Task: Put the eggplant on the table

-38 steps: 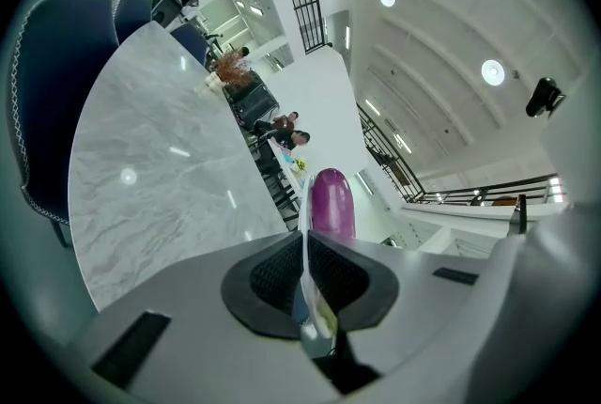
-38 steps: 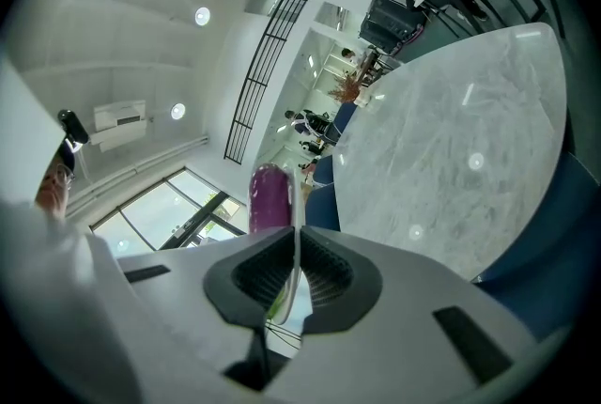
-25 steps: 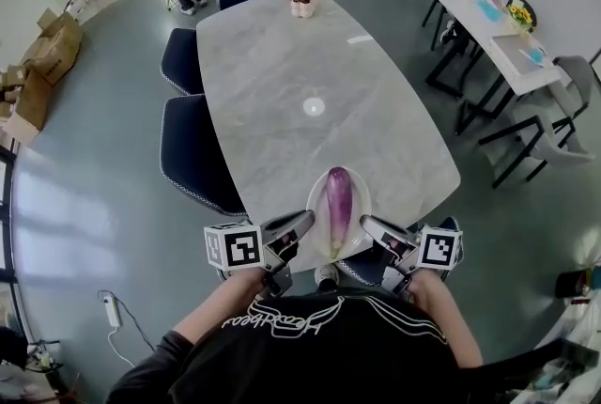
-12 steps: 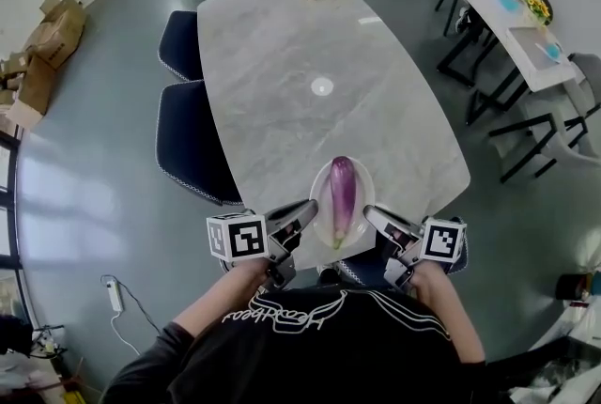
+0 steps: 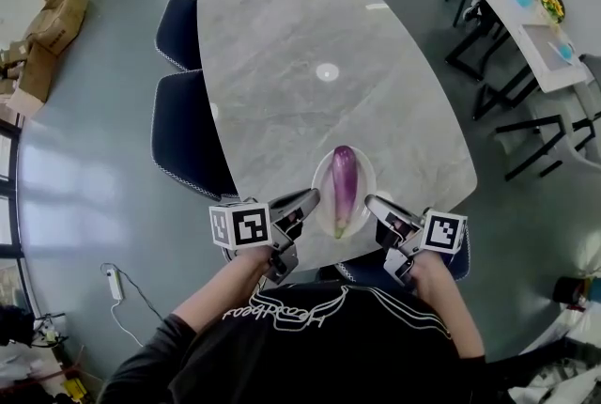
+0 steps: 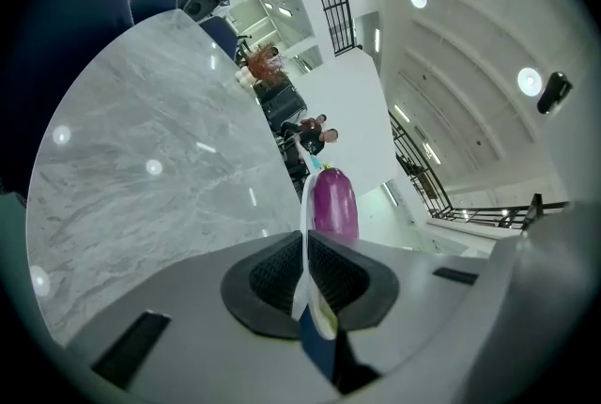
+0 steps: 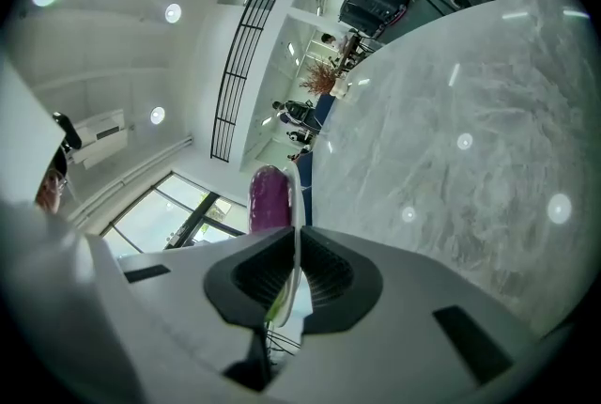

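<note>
Your left gripper (image 5: 310, 201) and right gripper (image 5: 374, 205), jaws clamped on the plate (image 5: 363, 177) at 9 and 3 o'clock, have carried the eggplant (image 5: 344, 181) further over the table (image 5: 282, 64); looks ready to lower.

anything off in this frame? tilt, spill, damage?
Nothing stands out. The eggplant lies lengthwise on the white plate, which the left gripper and right gripper clamp by opposite rims over the table.
</note>
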The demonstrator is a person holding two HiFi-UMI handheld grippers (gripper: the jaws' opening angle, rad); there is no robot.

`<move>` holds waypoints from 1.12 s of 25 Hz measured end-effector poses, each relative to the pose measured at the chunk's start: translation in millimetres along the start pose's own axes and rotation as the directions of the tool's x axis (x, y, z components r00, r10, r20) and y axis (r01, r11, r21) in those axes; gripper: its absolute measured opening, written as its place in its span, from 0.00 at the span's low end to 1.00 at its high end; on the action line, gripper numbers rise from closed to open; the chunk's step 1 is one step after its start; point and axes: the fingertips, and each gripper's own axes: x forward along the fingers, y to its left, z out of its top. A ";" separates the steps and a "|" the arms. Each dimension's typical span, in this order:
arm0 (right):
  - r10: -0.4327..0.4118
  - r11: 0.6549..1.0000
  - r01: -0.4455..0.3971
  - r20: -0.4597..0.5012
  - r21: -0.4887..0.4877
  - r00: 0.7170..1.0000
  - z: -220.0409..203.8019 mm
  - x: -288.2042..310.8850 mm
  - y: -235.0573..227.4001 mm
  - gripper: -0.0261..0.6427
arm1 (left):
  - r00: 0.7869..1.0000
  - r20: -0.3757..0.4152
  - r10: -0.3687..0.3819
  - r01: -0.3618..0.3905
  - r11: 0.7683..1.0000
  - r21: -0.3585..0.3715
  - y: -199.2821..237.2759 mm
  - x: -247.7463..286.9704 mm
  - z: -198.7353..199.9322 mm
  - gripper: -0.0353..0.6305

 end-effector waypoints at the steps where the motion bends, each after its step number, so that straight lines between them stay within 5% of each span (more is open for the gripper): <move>1: 0.000 1.000 0.000 0.001 0.001 1.000 2.6 2.2 -2.1 0.07 | 1.000 0.001 0.003 -0.003 1.000 -0.004 2.8 2.3 2.1 0.09; 16: -0.051 0.998 0.050 0.006 0.044 0.999 40.4 26.6 -55.2 0.07 | 0.997 -0.001 0.079 -0.078 0.994 -0.079 50.0 48.0 19.2 0.09; 28: -0.268 0.963 0.269 -0.031 0.032 0.963 46.9 42.6 -118.9 0.07 | 0.984 -0.028 0.174 -0.176 0.977 -0.121 102.5 76.8 18.7 0.09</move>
